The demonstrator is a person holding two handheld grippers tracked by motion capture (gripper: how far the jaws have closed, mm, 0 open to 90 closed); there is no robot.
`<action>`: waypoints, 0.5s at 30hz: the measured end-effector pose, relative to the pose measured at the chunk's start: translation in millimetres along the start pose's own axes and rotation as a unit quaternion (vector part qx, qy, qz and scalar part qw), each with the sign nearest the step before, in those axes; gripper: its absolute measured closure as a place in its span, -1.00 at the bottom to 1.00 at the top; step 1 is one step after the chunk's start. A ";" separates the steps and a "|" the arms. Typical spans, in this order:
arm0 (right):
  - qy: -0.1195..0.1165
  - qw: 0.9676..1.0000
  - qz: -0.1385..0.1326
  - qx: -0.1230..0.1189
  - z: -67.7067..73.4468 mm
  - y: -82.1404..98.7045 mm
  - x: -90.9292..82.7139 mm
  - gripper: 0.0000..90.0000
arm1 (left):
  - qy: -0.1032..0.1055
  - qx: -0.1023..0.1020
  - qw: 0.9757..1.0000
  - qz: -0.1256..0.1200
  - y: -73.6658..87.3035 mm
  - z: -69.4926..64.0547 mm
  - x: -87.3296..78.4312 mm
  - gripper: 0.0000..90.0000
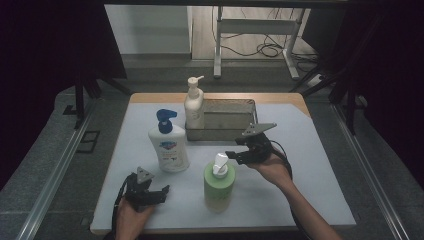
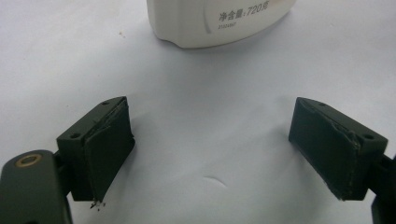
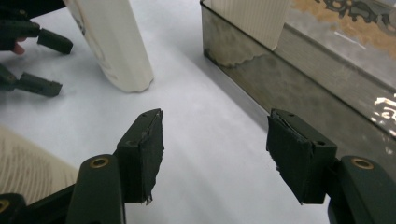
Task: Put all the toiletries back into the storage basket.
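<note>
High view, right gripper (image 1: 231, 154) open, just beside green bottle (image 1: 219, 187) pump

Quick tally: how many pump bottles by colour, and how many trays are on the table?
Green pump bottle: 1
White pump bottle with blue pump: 1
Cream pump bottle, standing in the tray: 1
Metal tray: 1
Total: 4

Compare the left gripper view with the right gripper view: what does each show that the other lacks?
Left gripper view alone: printed capacity text on the white plastic pump bottle with blue cap.
Right gripper view alone: the grey metal tray, a cream bottle standing in it, the ribbed green bottle and the left gripper farther off.
Both: white table mat, open black fingers, nothing between.
</note>
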State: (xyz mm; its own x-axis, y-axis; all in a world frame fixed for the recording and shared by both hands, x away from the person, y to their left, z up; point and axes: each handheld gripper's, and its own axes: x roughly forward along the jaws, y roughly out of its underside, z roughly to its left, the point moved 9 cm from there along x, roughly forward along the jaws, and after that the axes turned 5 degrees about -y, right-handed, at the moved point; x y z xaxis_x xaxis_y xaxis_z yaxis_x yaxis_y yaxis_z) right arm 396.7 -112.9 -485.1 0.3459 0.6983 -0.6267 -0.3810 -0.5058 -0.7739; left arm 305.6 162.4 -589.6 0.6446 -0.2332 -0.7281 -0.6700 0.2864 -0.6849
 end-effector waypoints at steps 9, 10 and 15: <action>0.003 1.000 0.002 -0.005 7.7 19.3 -12.4 -0.21 | 0.000 -0.002 1.000 0.000 0.1 -0.2 0.0 -0.71; 0.000 1.000 0.003 -0.005 9.0 21.4 -13.6 -0.21 | 0.000 -0.002 1.000 0.000 0.1 -0.2 0.0 -0.71; -0.003 1.000 0.001 -0.007 15.6 29.6 -20.2 -0.24 | 0.000 0.000 1.000 0.000 0.0 0.1 0.0 -0.71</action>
State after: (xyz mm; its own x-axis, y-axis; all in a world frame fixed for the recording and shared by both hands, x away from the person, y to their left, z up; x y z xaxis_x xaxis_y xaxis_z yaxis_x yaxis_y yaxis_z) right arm 365.1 -134.1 -493.9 0.3392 0.7007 -0.6276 -0.3704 -0.5138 -0.7739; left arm 305.6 162.5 -589.6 0.6448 -0.2329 -0.7280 -0.6699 0.2866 -0.6849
